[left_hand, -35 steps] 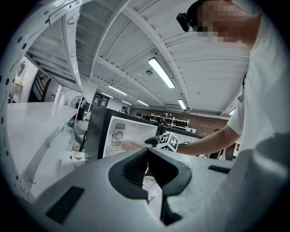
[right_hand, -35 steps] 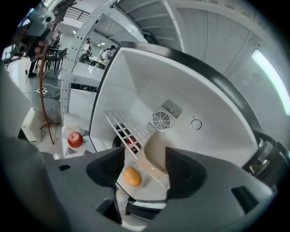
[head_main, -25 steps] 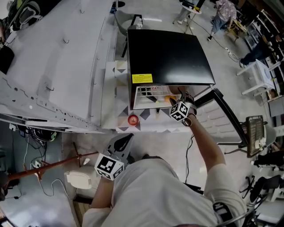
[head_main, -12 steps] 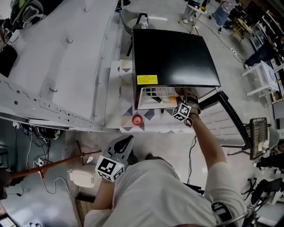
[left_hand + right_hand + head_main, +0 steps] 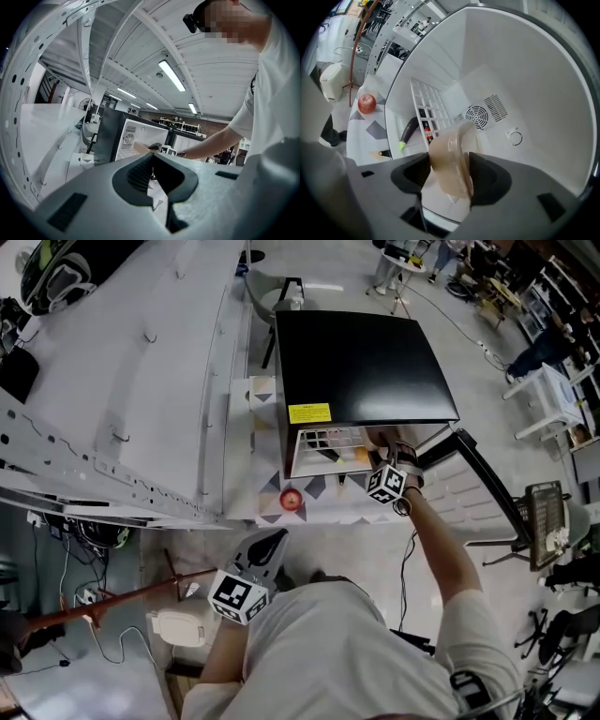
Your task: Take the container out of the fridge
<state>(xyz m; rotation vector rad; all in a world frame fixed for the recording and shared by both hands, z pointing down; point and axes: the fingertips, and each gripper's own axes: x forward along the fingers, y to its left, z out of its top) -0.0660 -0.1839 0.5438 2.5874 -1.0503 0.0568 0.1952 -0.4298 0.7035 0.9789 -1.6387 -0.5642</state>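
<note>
Grab step right now. My right gripper (image 5: 449,165) is reaching into the open fridge (image 5: 361,362), which sits at about 12 o'clock from where I'm standing. In the right gripper view the container (image 5: 457,140), a clear tub tipped on its side, sits dead centre between the jaws. They're closing on it, and both pads look like they're already touching its sides. So the container is inside the fridge, near the front of the white floor, with the fan vent (image 5: 477,115) behind it at around 1 o'clock. My left gripper (image 5: 151,156) is hanging back low at my 7 o'clock, jaws pressed together with nothing in them, doing no work. There's an apple (image 5: 291,500) on the mat out front, about 10 o'clock in the right gripper view, well clear of my path. Next I reckon I need a firm pinch first, since that thin plastic looks like it'll flex or slip. Then pull straight back toward 6 o'clock, keeping it low enough to clear the top edge of the opening.
</note>
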